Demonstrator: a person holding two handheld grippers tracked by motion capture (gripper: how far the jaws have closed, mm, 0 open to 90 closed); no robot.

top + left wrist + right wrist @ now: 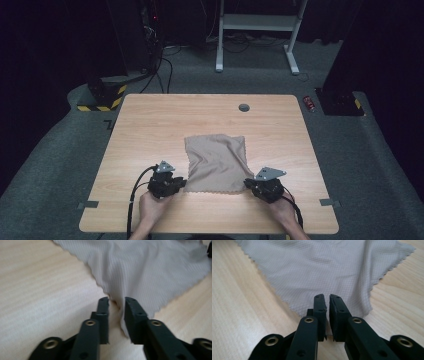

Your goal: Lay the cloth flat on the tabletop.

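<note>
**Both grippers at near corners of cloth**

Beige, thin woven cloth with pinked edges (217, 163) lying rumpled near table centre, toward the near edge; left black two-jaw gripper (176, 184) at its near left corner, right black two-jaw gripper (250, 184) at its near right corner, each in a hand.

Left gripper view: jaws a little apart, cloth (140, 270) corner hanging in the gap between them, touching the right jaw; fold ridges visible. Right gripper view: jaws almost together, pinched on cloth (319, 272) corner; weave texture clear.

High view adds: light wooden rounded-corner table (150, 130) with grey cable grommet (244, 107); grey carpet floor (50, 165); white desk frame (257, 30) behind; yellow-black striped base (102, 97) at left; dark surroundings.
</note>
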